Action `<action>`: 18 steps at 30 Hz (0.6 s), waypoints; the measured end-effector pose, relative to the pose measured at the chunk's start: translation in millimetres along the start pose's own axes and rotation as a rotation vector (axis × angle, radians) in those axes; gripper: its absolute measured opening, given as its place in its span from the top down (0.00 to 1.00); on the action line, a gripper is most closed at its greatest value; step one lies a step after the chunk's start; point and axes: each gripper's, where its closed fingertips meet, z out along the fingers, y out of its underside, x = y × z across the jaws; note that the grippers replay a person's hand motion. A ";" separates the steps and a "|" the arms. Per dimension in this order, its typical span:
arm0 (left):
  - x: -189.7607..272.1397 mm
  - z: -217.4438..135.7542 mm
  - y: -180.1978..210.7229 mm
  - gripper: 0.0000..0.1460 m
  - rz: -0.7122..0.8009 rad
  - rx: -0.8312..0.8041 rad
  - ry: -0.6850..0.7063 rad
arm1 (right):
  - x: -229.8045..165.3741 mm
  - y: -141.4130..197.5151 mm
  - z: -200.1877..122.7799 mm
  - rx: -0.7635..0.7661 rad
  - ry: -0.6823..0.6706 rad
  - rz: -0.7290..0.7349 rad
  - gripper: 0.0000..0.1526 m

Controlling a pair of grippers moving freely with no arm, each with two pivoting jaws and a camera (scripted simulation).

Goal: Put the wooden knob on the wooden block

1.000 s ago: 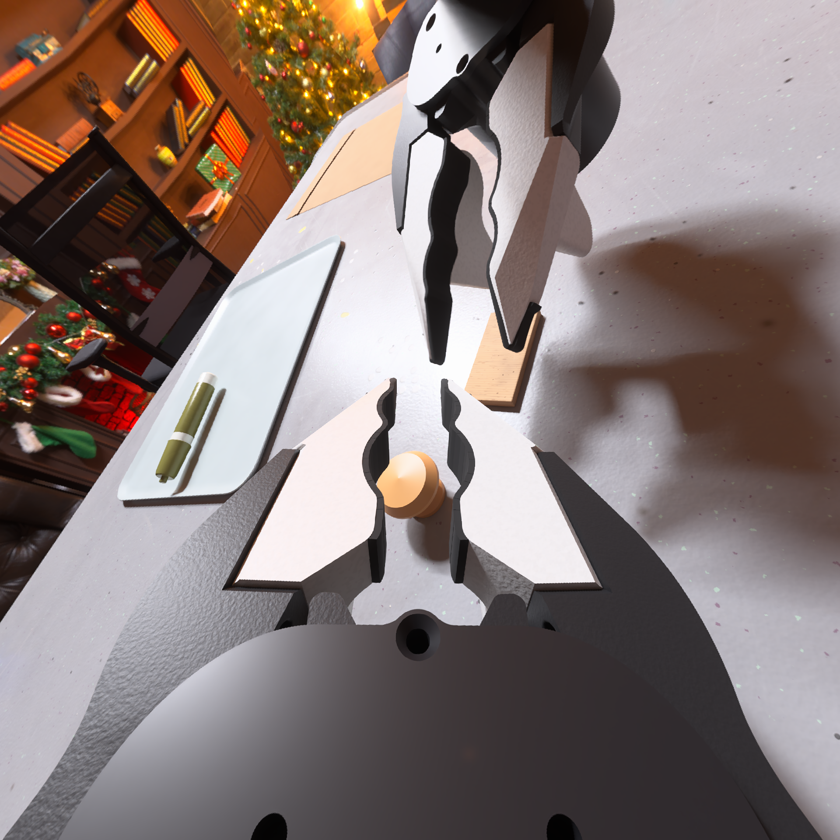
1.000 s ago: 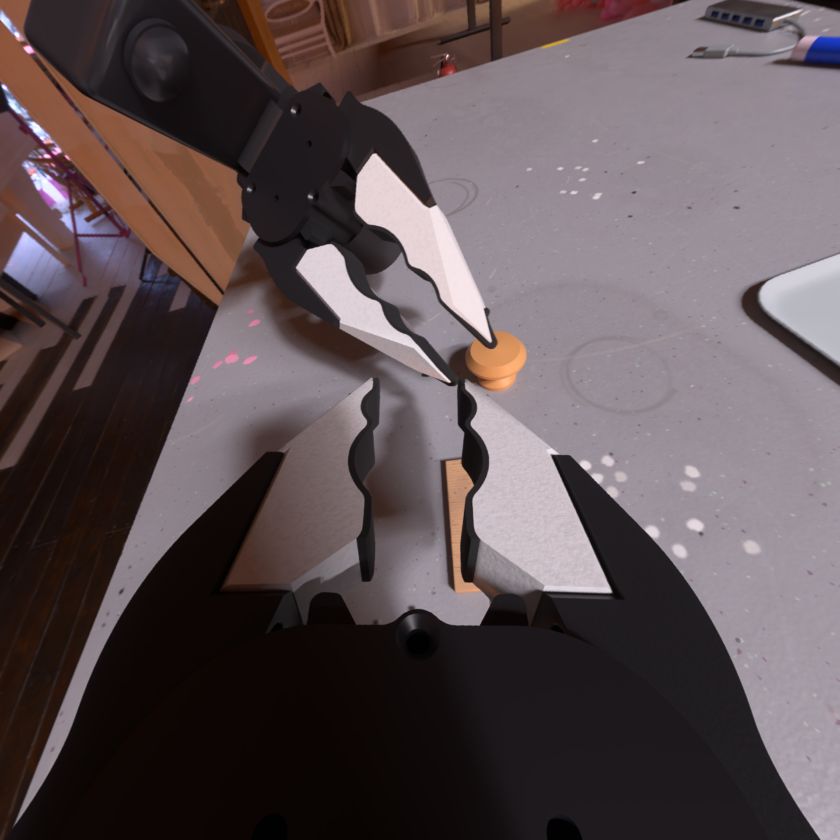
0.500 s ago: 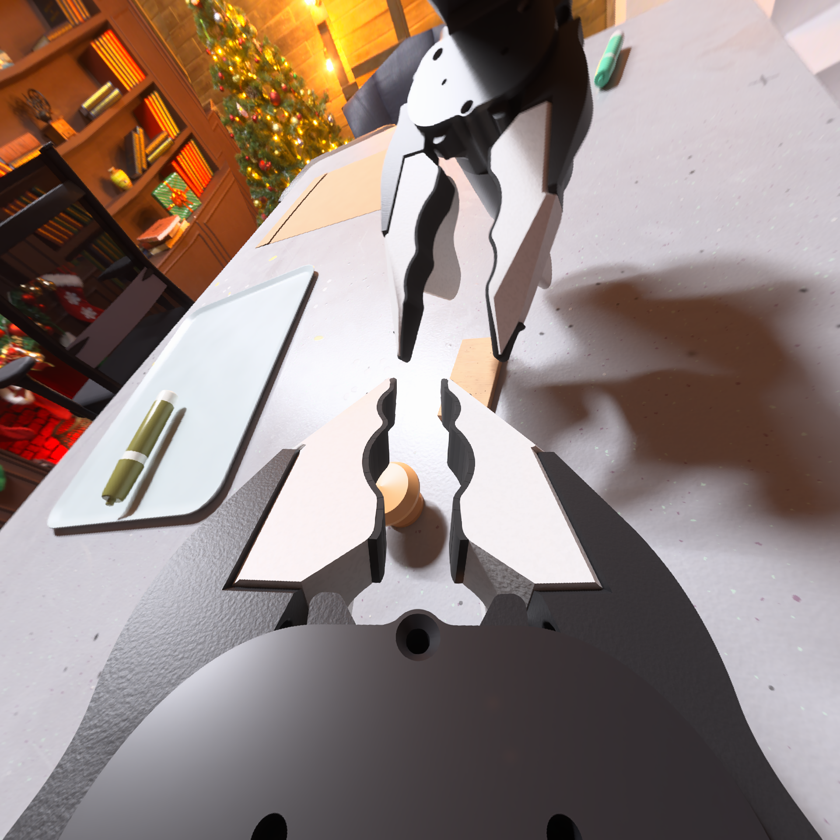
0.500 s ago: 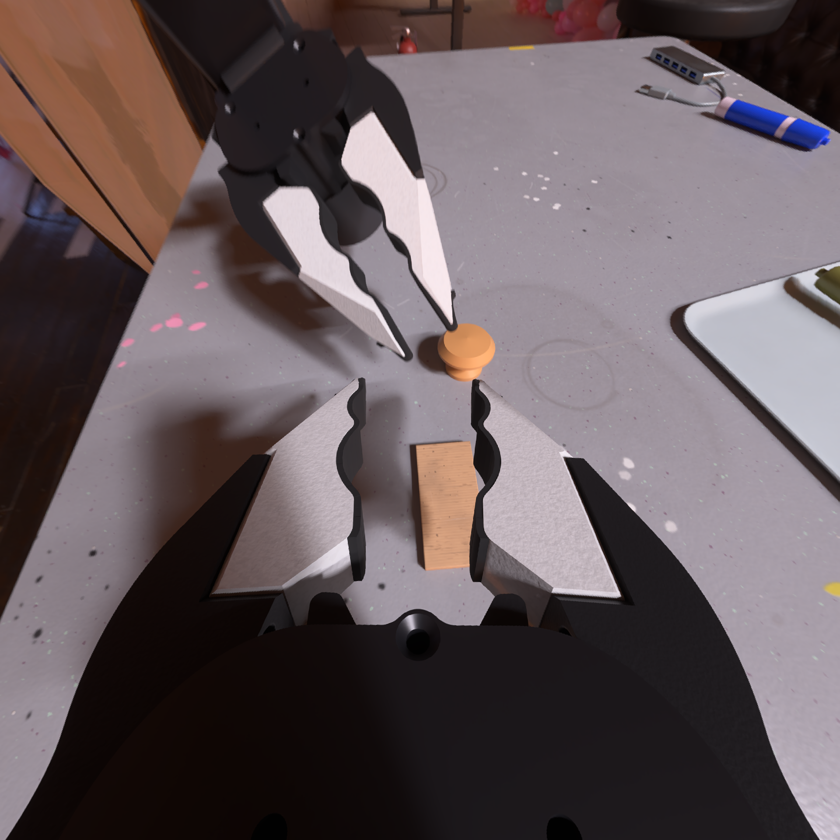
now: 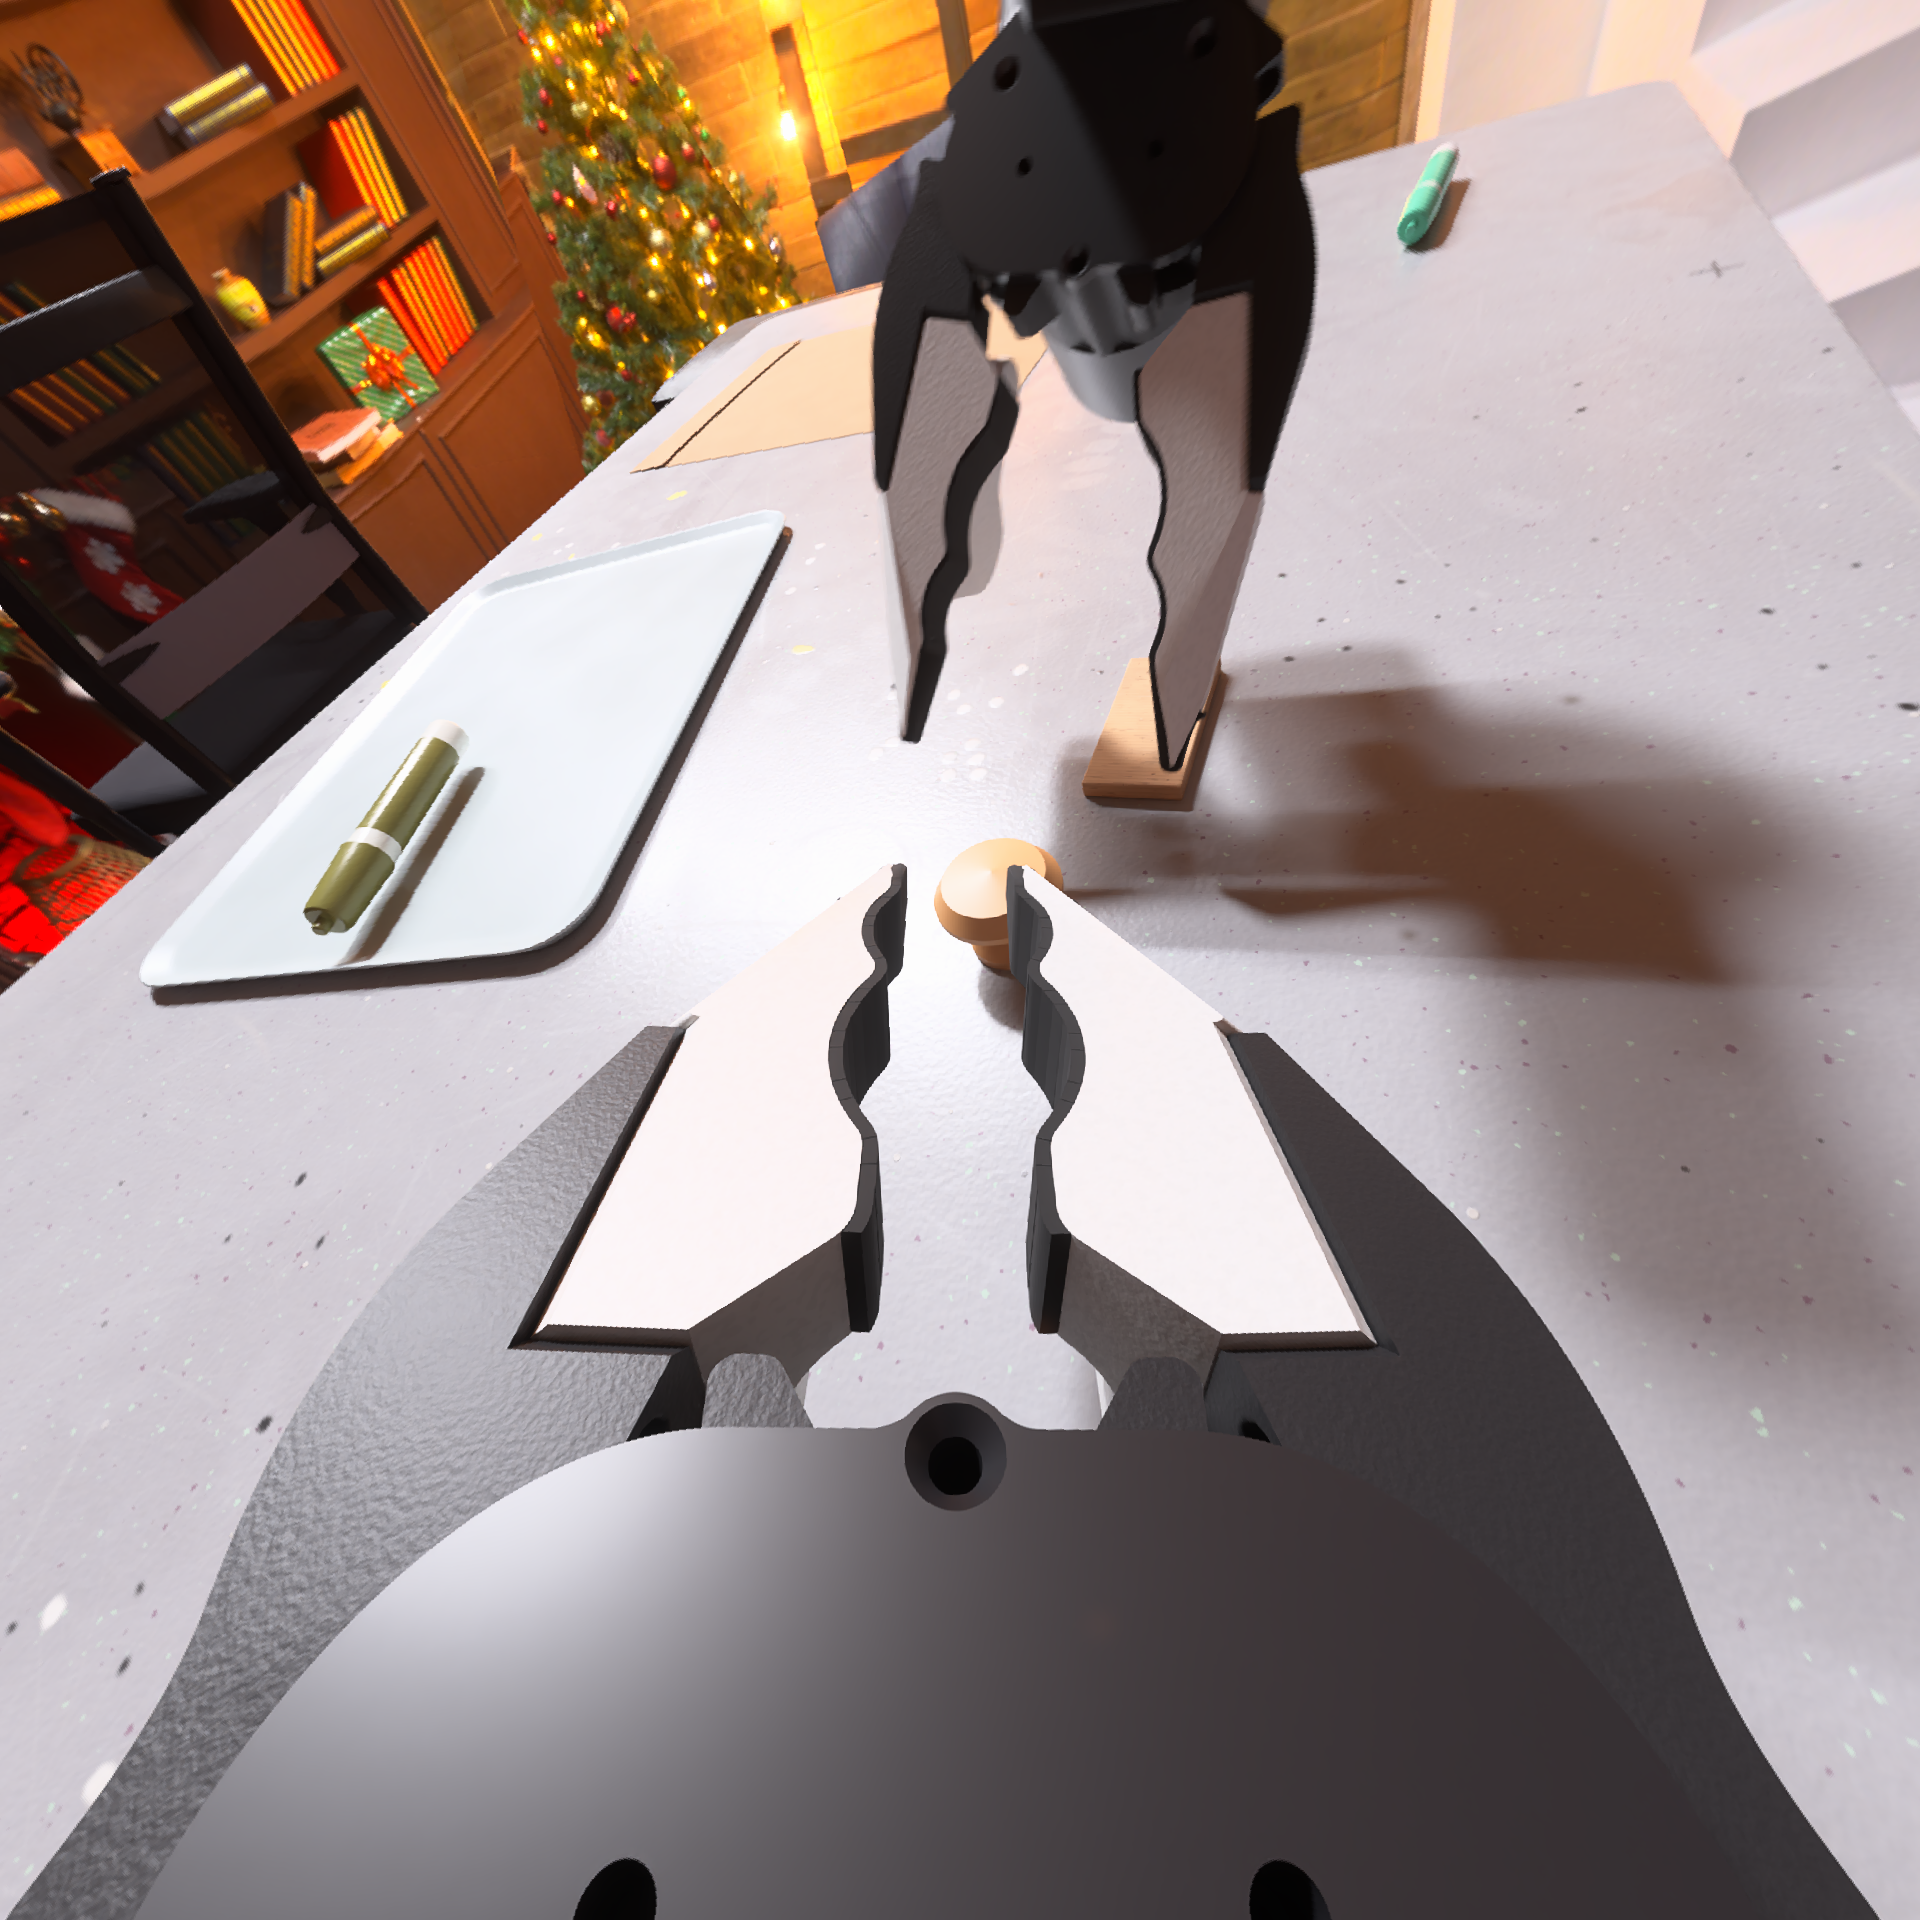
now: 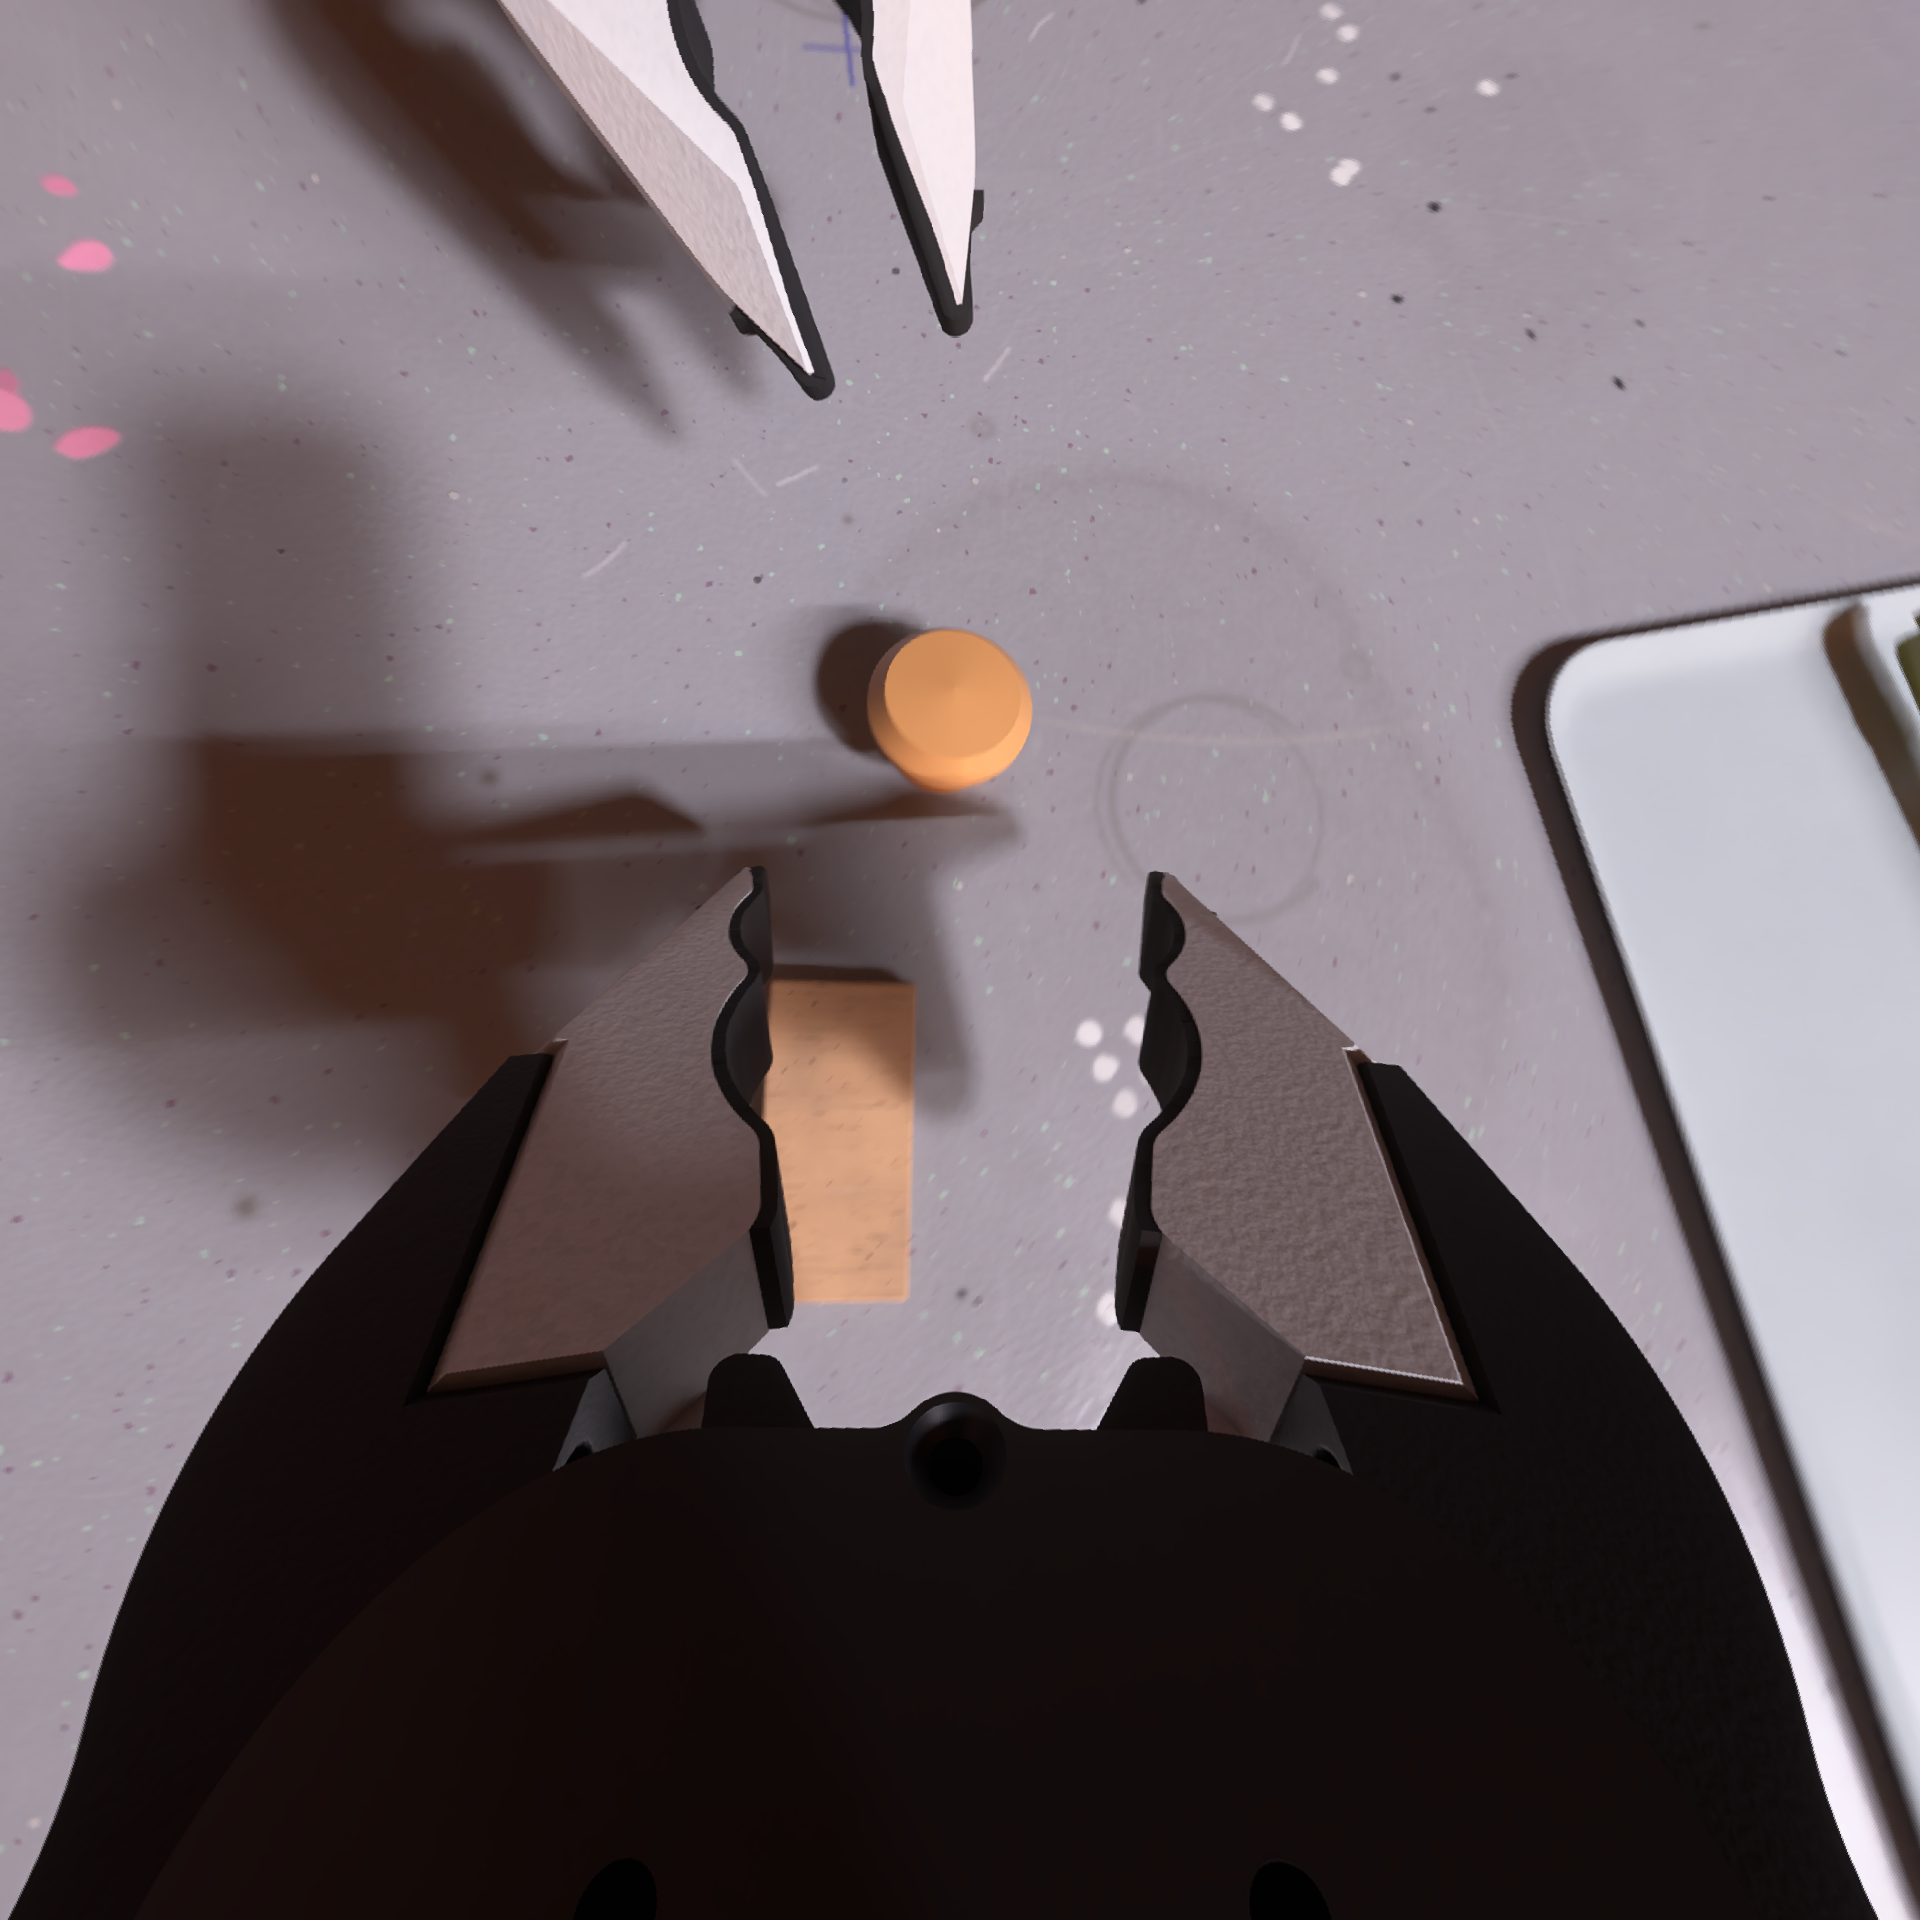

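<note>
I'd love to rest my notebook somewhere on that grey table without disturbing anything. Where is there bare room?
Bare table lies right of the wooden knob and wooden block, away from the white tray. Between the left gripper and right gripper it is crowded.

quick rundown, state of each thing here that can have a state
left gripper: open, empty, low over the table, tips short of the knob
right gripper: open wide, empty, above the block
wooden knob: upright on the table, free of both grippers
wooden block: flat on the table, nothing on it
white tray: flat on the table, holds the marker
olive marker: lying on the tray, capped
</note>
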 end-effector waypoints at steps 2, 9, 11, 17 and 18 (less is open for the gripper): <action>-2.4 -3.9 0.0 0.87 -0.021 0.014 0.007 | 3.5 -7.1 10.9 -0.046 -0.040 -0.039 0.49; -4.8 -11.7 0.9 0.87 -0.026 0.029 0.011 | -1.9 -13.5 42.7 -0.146 -0.168 -0.153 0.65; -5.8 -14.0 0.7 0.87 -0.034 0.037 0.011 | -3.8 -14.0 43.5 -0.155 -0.205 -0.132 0.76; -6.1 -17.8 0.3 0.87 -0.030 0.045 0.006 | -5.0 -11.7 26.6 -0.132 -0.163 -0.068 0.76; -5.8 -17.9 0.3 0.87 -0.030 0.045 0.007 | -6.7 -10.5 18.2 -0.120 -0.163 -0.045 0.76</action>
